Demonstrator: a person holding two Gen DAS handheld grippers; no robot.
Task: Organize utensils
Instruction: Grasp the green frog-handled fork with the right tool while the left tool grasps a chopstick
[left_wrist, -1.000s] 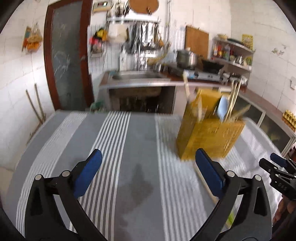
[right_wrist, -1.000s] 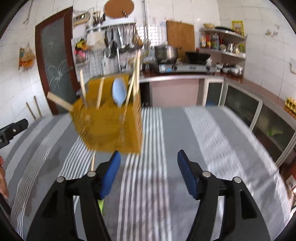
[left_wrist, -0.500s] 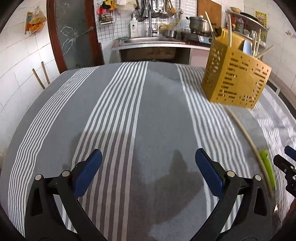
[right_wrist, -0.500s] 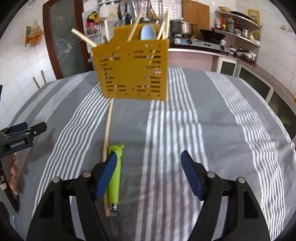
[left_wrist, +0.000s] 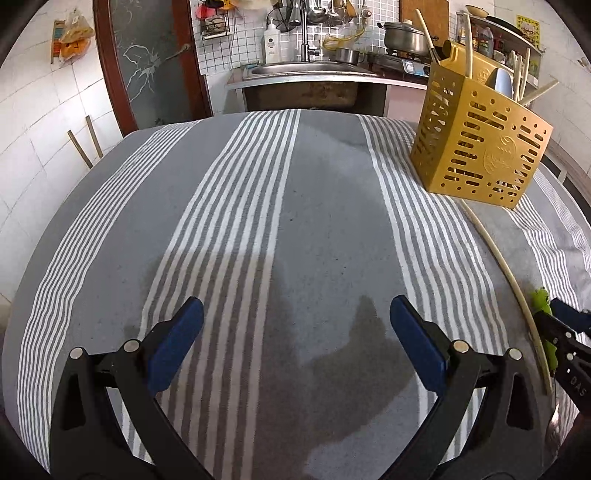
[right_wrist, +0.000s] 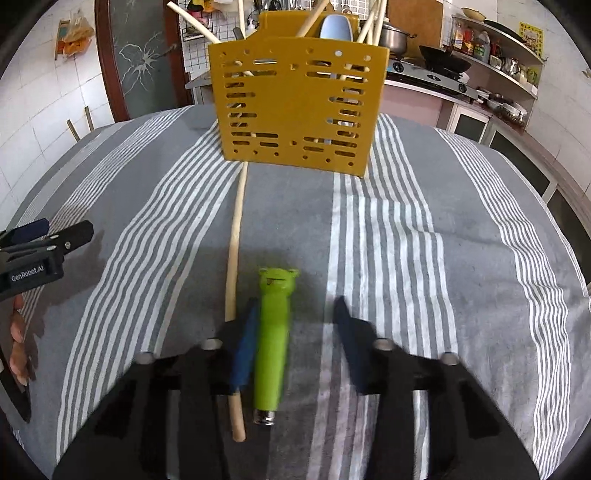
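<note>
A yellow slotted utensil holder (right_wrist: 297, 105) stands on the striped cloth, holding chopsticks and a blue spoon (right_wrist: 334, 26). A green-handled utensil (right_wrist: 273, 339) lies in front of it, beside a long wooden chopstick (right_wrist: 234, 266). My right gripper (right_wrist: 295, 314) is open, low over the cloth, with the green handle between its fingers, touching the left pad. My left gripper (left_wrist: 295, 321) is open and empty over bare cloth. The holder (left_wrist: 480, 147), chopstick (left_wrist: 506, 273) and green handle (left_wrist: 541, 301) lie to its right.
The grey and white striped cloth (left_wrist: 258, 221) covers the table. Behind it are a sink counter (left_wrist: 306, 74), a stove with pots (right_wrist: 428, 70) and shelves. The left gripper shows at the left edge of the right wrist view (right_wrist: 44, 243).
Both grippers have dropped towards the table. The right gripper moved forward over the green handle, and its fingers have narrowed around it. The left gripper stayed open.
</note>
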